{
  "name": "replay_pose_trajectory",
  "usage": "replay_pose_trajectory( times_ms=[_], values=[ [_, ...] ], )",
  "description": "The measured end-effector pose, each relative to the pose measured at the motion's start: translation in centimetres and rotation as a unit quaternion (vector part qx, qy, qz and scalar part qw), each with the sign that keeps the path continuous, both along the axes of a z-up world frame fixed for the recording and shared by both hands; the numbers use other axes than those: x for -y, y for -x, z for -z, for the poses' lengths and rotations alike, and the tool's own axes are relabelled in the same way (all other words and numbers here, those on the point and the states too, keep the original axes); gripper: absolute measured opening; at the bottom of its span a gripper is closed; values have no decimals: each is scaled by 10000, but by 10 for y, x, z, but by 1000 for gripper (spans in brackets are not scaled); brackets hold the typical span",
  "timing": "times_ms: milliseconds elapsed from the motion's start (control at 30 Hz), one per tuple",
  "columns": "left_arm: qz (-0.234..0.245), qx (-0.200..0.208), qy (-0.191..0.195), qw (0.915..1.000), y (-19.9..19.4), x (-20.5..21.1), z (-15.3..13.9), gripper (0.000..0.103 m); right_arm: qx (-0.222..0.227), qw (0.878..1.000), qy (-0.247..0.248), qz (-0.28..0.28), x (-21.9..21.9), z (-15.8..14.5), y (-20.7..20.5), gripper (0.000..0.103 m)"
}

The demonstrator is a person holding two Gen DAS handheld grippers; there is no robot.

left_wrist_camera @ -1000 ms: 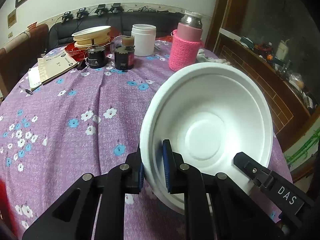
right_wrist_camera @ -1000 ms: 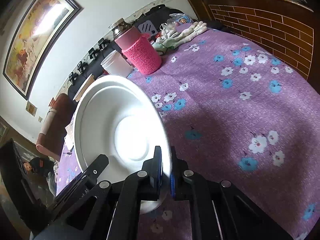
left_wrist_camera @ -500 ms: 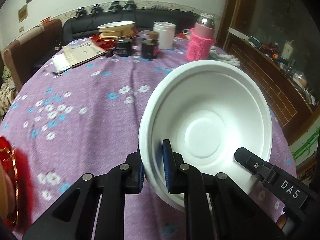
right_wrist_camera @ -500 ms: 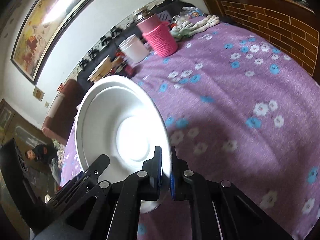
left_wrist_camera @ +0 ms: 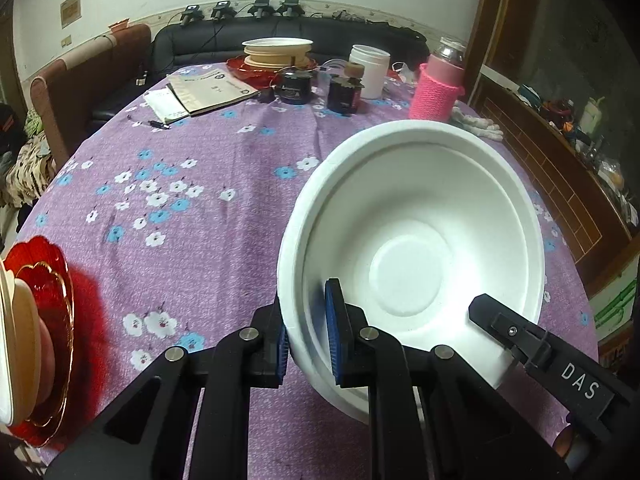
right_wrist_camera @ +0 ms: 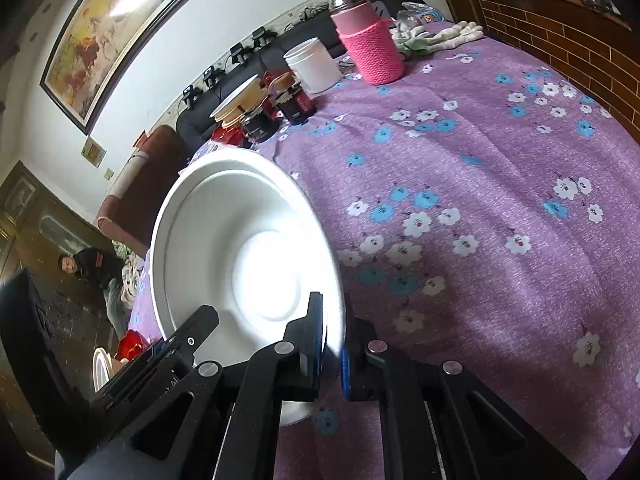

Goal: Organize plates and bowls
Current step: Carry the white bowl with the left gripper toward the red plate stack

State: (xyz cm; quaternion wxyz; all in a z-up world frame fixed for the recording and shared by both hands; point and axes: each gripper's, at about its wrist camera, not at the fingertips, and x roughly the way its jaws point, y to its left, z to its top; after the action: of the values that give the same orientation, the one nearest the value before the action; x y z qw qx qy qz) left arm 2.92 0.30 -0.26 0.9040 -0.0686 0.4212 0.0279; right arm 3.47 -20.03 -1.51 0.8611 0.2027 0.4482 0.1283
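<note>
A purple flowered tablecloth [left_wrist_camera: 208, 184] is covering the round table, with a black sofa [left_wrist_camera: 224, 36] along the white wall behind and a framed painting [right_wrist_camera: 116, 20] hanging above. I am holding one white foam bowl [left_wrist_camera: 416, 248] above the cloth on both sides, probably to keep the flimsy thing level: my left gripper [left_wrist_camera: 306, 338] is pinching its near rim, and my right gripper [right_wrist_camera: 330, 344] is pinching the opposite rim. A red plate [left_wrist_camera: 48, 320] is waiting at the left edge, likely the stack I am heading for.
</note>
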Motion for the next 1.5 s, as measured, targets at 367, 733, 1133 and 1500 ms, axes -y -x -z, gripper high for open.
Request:
replay_pose_trajectory(
  times_ms=[367, 733, 1133, 1500],
  values=[
    [-174, 29, 59, 9998, 13, -18, -2, 13, 26, 9998, 88, -201, -21, -4, 6, 7],
    [-247, 83, 84, 9996, 16, -25, -6, 13, 87, 9994, 150, -290, -30, -9, 7, 7],
    [-388, 111, 83, 9992, 22, -35, -9, 13, 128, 9990, 162, -406, -40, -11, 8, 7],
    [-592, 201, 32, 9980, 32, -47, -17, 14, 218, 9977, 133, -623, -54, -18, 9, 7]
  ],
)
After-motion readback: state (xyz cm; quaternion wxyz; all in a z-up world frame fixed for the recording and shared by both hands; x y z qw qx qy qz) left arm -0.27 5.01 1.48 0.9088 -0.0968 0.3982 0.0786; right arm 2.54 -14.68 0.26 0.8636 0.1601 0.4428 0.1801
